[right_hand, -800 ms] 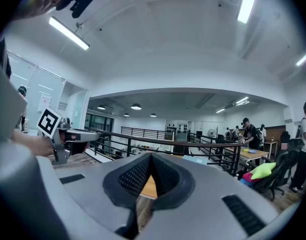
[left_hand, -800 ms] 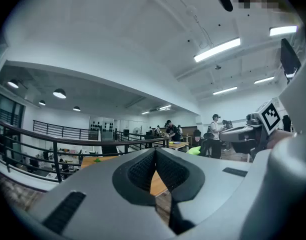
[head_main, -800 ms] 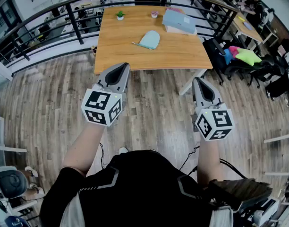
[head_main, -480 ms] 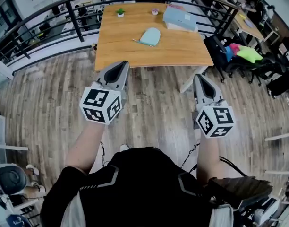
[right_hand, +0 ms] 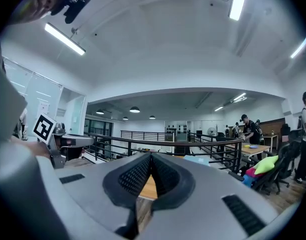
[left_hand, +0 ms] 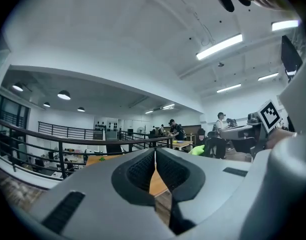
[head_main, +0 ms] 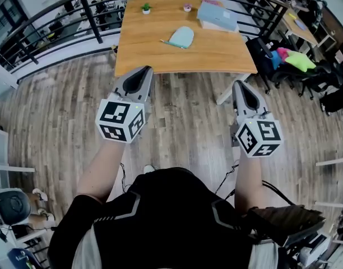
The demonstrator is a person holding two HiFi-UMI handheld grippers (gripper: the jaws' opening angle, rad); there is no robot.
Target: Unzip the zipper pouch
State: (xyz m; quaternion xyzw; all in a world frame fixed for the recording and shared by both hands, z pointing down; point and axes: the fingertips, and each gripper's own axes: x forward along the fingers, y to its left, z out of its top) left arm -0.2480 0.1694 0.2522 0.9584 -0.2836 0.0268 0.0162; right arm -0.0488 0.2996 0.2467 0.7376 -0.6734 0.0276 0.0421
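i see the pouch (head_main: 181, 37) lying on the table (head_main: 143, 49), long axis slanted, rounded end far-right. left gripper (head_main: 142, 73) and right gripper (head_main: 239, 84) both have jaws together, empty.

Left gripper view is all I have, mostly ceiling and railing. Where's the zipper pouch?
Observer: The head view shows the light blue zipper pouch lying on the wooden table, near its middle.
Operator: Is the right gripper holding anything?
Observer: No, the right gripper is shut on nothing.
Operator: Are we at the table?
Observer: Not yet. The left gripper and the right one are over the plank floor, short of the table's near edge.
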